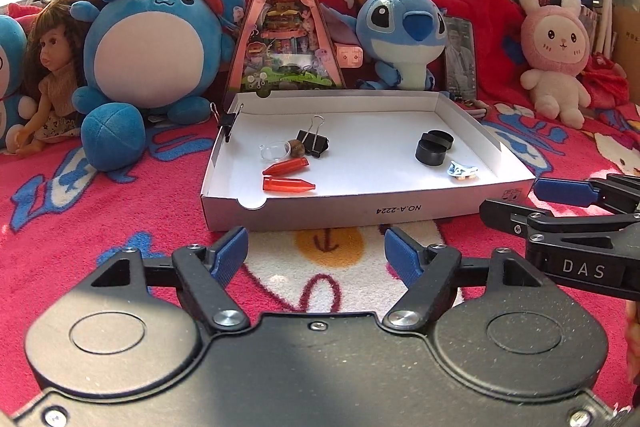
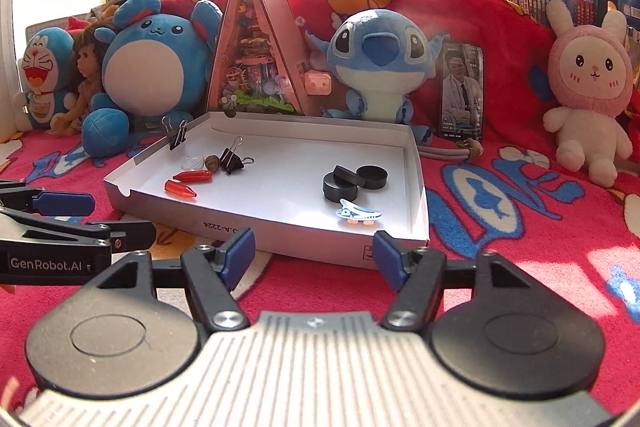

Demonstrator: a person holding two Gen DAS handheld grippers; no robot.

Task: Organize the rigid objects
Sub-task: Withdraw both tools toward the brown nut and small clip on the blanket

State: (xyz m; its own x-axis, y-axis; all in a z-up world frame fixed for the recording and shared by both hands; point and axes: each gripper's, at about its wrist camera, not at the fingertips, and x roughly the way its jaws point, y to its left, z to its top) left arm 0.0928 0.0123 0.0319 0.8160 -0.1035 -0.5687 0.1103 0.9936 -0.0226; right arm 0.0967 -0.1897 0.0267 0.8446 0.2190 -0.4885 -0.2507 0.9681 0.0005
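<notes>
- The left gripper (image 1: 316, 253) hangs low over the red patterned blanket (image 1: 100, 211), just short of the near wall of the white box lid (image 1: 400, 213); its blue pads (image 1: 230, 251) stand wide apart with nothing between them
- The right gripper (image 2: 314, 259) sits beside it, facing the same tray; jaws likewise spread and empty
- Inside the lid, left group: two red bullet-shaped pieces (image 1: 288, 177) side by side, a clear dome (image 1: 274, 151), a brown nut-like lump (image 1: 298, 148) and a black binder clip (image 1: 314, 141) touching it; a second binder clip (image 1: 230, 123) grips the left wall
- Right group: black round caps (image 1: 434, 147), one leaning on another; a pale blue hair clip (image 1: 462, 171) just in front
- Plush toys (image 1: 148, 39) line the back
</notes>
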